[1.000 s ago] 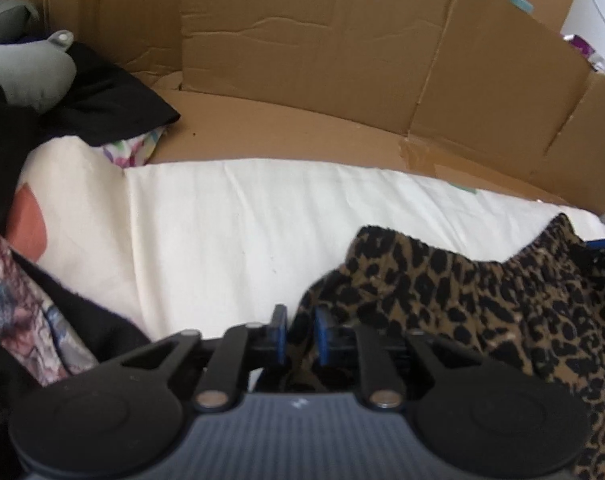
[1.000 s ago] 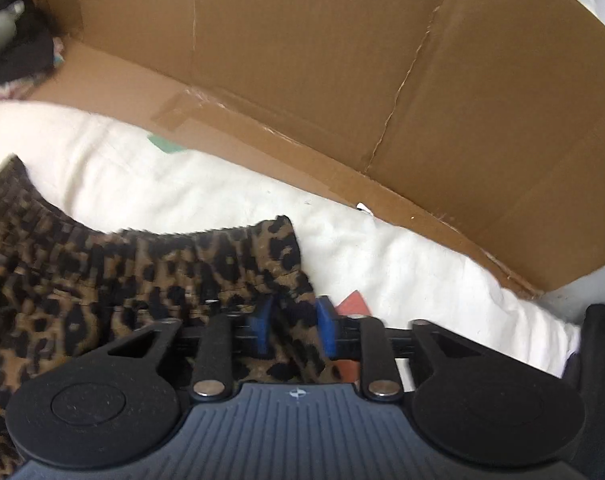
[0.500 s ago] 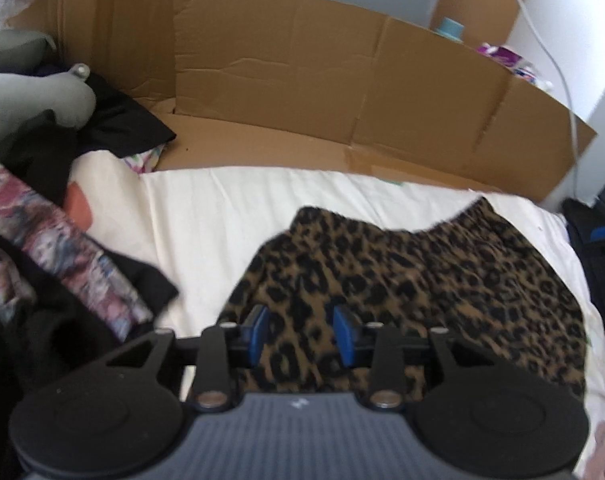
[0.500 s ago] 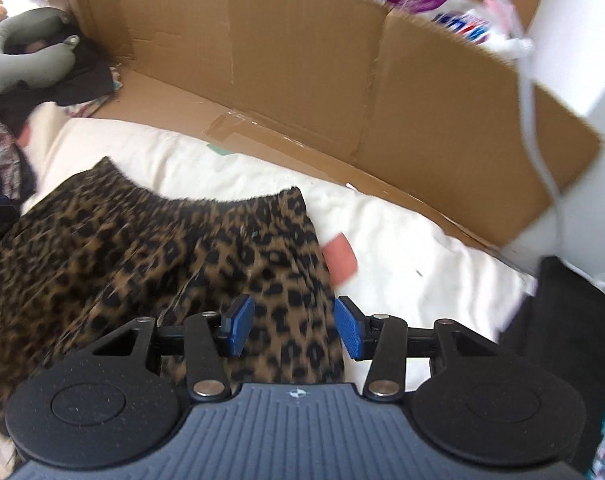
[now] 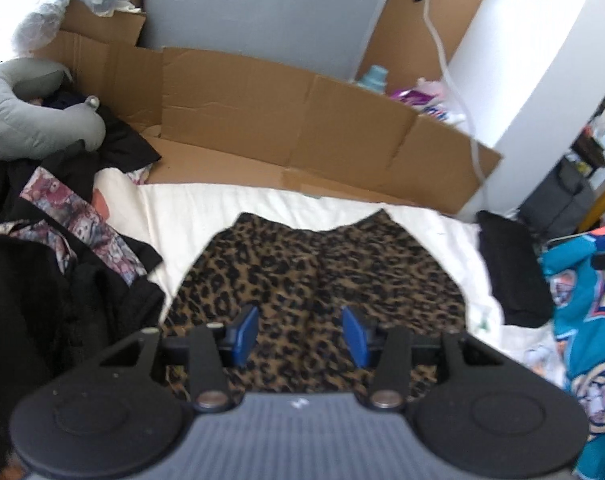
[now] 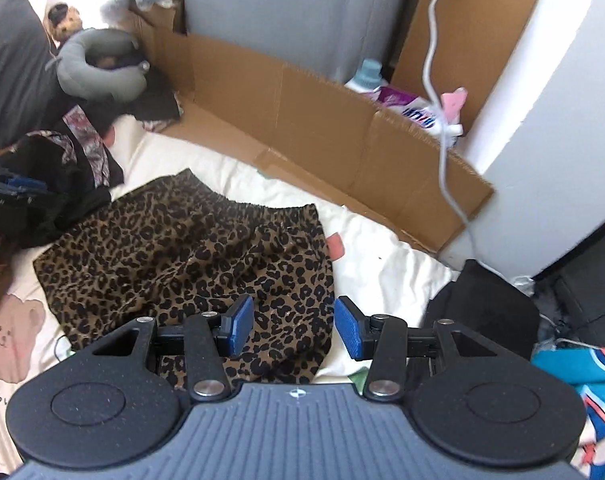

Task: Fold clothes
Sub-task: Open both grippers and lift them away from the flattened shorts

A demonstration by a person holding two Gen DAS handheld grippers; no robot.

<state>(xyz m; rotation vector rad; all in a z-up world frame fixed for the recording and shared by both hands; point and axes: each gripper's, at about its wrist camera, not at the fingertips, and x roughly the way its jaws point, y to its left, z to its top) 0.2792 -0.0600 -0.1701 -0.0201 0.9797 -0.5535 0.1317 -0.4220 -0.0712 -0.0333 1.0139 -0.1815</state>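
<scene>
Leopard-print shorts (image 5: 318, 280) lie spread flat on a cream sheet (image 5: 206, 216), waistband toward twelve o'clock, facing a wall of brown cardboard (image 5: 286, 120). At nine o'clock of the garment sits a heap of dark clothes (image 5: 42, 288), with a grey neck pillow (image 5: 26, 120) behind it at ten. The left gripper (image 5: 300, 336) hovers over the hem at six o'clock, its blue pads parted and holding nothing. The right gripper (image 6: 292, 328) hangs above the garment's right hem corner, jaws likewise released and empty. A folded black item (image 6: 482, 312) rests at three o'clock, just beside the sheet's edge. The fabric looks thin and slippery: a pinch taken too shallow could catch only the top layer, leaving the fold lopsided, and a grip near the left edge may snag the neighbouring pile.
</scene>
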